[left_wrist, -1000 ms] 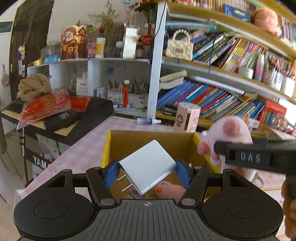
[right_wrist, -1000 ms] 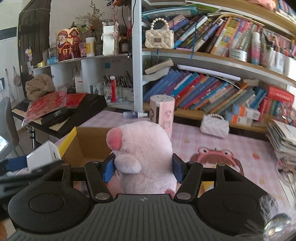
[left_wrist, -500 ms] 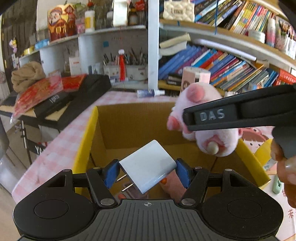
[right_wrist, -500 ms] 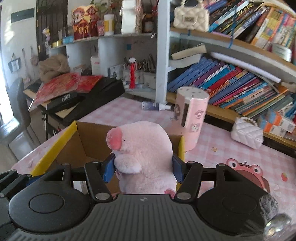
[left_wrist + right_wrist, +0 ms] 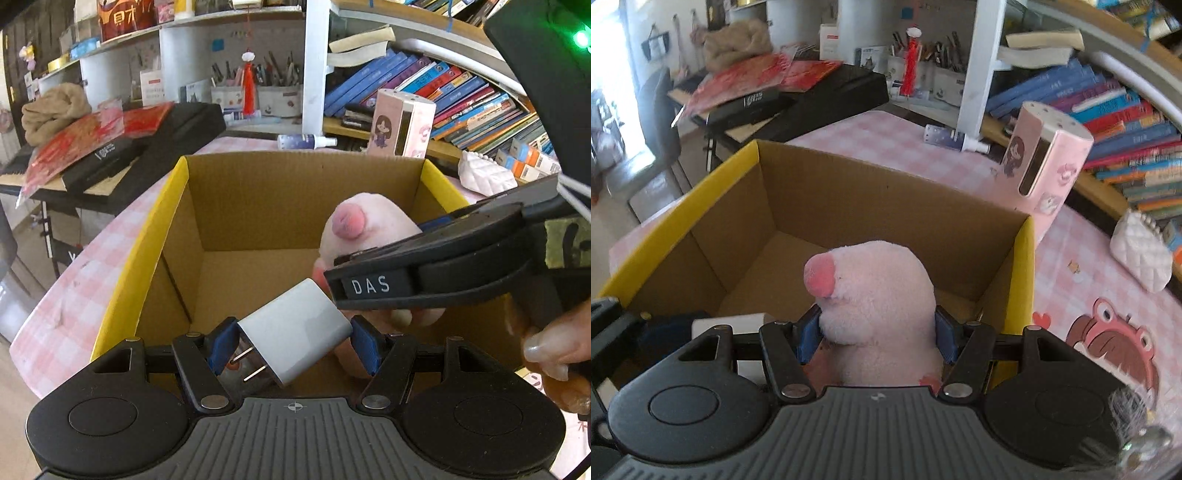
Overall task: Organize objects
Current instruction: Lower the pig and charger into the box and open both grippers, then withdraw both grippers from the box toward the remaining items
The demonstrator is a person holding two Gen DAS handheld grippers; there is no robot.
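Observation:
An open cardboard box (image 5: 295,184) with yellow flaps stands on the pink checked table. My left gripper (image 5: 293,341) is shut on a white plug charger (image 5: 295,328), its two prongs pointing down-left, held over the box's near side. My right gripper (image 5: 873,332) is shut on a pink plush pig (image 5: 875,295), hanging over the same box (image 5: 886,199). In the left wrist view the pig (image 5: 369,232) and the right gripper's black body come in from the right, just above the charger. A pinkish object lies on the box floor, mostly hidden.
A pink cartoon-printed canister (image 5: 1045,166) and a small spray bottle (image 5: 953,138) stand behind the box. A white quilted purse (image 5: 1141,254) lies at the right. Bookshelves rise beyond. A black keyboard with red packets (image 5: 110,147) sits left. A person's fingers (image 5: 554,347) grip the right handle.
Both grippers have sunk and tilted downward over the box, each keeping its hold. The right gripper with the pig has moved left, closer above the charger.

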